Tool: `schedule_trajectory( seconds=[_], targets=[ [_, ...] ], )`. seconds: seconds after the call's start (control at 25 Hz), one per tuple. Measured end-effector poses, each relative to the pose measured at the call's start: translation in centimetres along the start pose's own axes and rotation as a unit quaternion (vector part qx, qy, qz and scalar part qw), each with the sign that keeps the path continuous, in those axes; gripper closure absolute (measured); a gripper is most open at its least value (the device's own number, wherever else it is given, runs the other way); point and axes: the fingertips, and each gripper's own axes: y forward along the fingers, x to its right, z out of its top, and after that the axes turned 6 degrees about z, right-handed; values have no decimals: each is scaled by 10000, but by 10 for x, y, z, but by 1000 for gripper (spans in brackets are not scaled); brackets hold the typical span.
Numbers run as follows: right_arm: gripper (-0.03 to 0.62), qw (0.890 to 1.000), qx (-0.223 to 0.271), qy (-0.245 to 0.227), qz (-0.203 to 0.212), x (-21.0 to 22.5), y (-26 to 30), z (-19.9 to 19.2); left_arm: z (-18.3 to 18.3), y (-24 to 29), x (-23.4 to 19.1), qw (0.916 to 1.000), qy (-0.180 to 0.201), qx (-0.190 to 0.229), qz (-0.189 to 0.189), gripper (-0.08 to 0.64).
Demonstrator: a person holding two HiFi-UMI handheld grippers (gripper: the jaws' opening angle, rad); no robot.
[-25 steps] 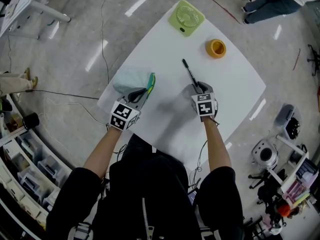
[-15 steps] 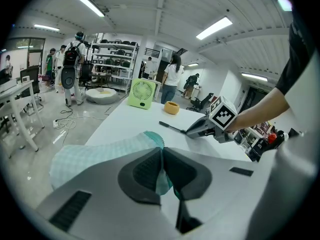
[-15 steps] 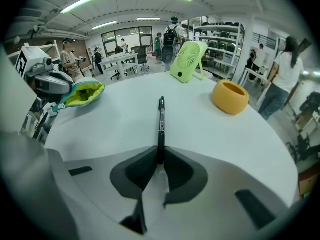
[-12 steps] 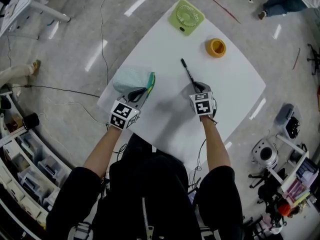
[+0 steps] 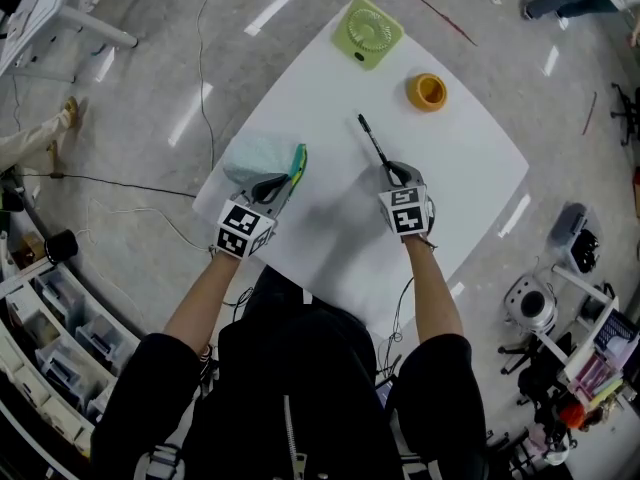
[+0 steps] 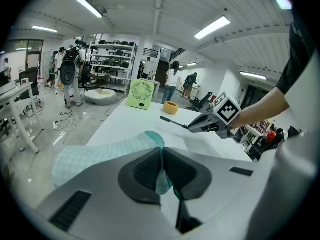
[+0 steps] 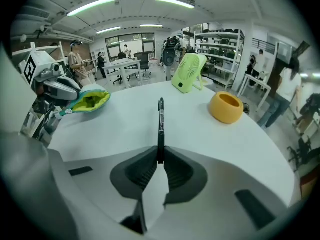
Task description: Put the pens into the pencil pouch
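A black pen [image 5: 373, 143] [image 7: 160, 124] lies on the white table [image 5: 330, 228], and my right gripper [image 5: 396, 175] [image 7: 160, 160] is shut on its near end. The pale green pencil pouch [image 5: 262, 157] [image 6: 97, 154] rests at the table's left edge, its mouth showing a yellow-green lining [image 7: 90, 100]. My left gripper [image 5: 280, 186] [image 6: 162, 156] is shut on the rim of the pouch's open end. In the left gripper view the right gripper [image 6: 212, 121] holds the pen off to the right of the pouch.
A green desk fan [image 5: 371, 31] [image 7: 189, 69] stands at the table's far corner. An orange cup [image 5: 427, 91] [image 7: 227, 106] sits to the right of the pen. Cables lie on the floor around the table; shelves and people are further off.
My right gripper's jaws have come together on the near end of the pen. The left gripper and the pouch have stayed where they were.
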Motion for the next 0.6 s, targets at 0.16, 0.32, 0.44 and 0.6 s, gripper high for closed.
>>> schedule_trajectory(
  seconds=[0.16,0.32,0.44,0.6],
  targets=[
    [541,9998,79,-205,9,-1,-18,3,1,-1,0,10000,14,20,10,522],
    [541,9992,135,-344,115,-4,-36,-1,0,0,1,10000,52,19,47,522],
    [541,9982,114,-563,188,-11,-51,-3,1,0,1,10000,50,24,76,522],
    [541,9943,17,-1015,324,-27,-65,-6,2,1,0,9999,61,38,104,522]
  ],
)
